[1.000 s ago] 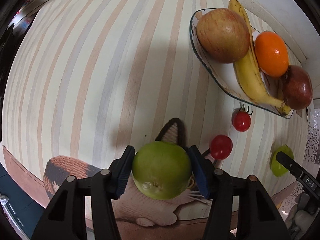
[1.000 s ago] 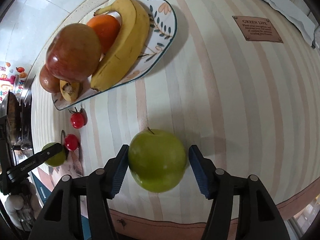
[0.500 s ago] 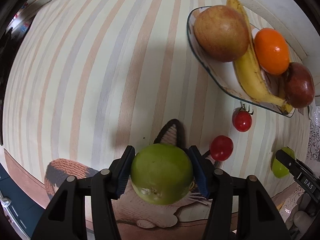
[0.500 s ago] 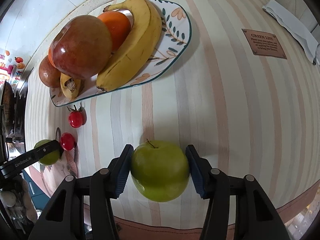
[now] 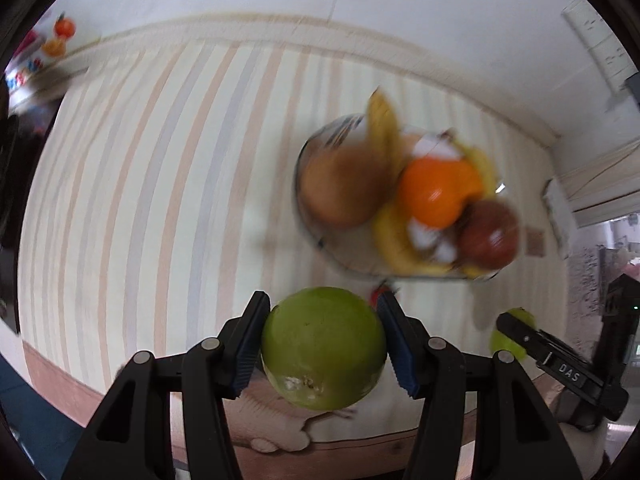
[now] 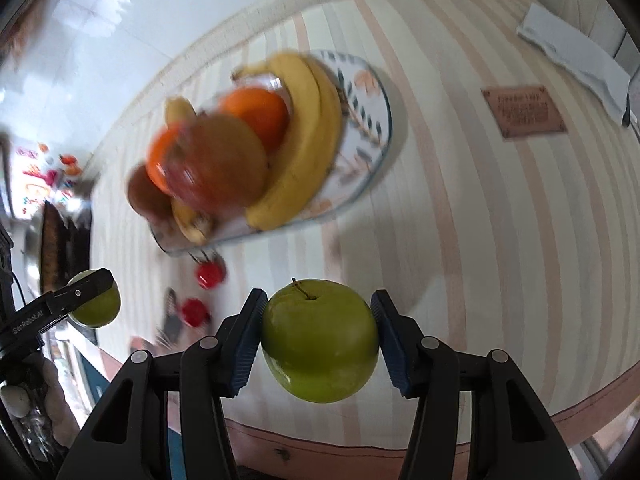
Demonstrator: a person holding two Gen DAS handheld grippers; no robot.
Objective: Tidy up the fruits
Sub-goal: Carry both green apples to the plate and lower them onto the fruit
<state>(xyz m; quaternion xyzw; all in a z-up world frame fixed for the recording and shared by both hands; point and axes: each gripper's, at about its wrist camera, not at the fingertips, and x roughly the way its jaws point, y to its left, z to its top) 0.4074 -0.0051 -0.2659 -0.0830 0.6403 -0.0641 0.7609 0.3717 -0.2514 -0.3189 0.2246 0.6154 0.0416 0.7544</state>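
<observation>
My left gripper (image 5: 322, 344) is shut on a green apple (image 5: 323, 352) and holds it above the striped tablecloth. My right gripper (image 6: 318, 336) is shut on a second green apple (image 6: 320, 340), also held in the air. The plate (image 6: 370, 92) lies ahead with a banana (image 6: 308, 136), an orange (image 6: 256, 114) and red apples (image 6: 218, 164) on it; it also shows in the left wrist view (image 5: 316, 236), blurred. Two cherry tomatoes (image 6: 210, 274) lie on the cloth in front of the plate. Each gripper shows in the other's view, with its apple.
A brown label patch (image 6: 522, 110) and a folded white cloth (image 6: 572, 56) lie on the table to the right. A cat-shaped knitted mat (image 5: 276, 420) lies under the left gripper at the table's front edge. A white wall runs behind the table.
Both grippers have risen with their apples, lifting them off the table, and tilted up toward the wall. The right gripper closed on its apple. The plate now looks farther away and blurred.
</observation>
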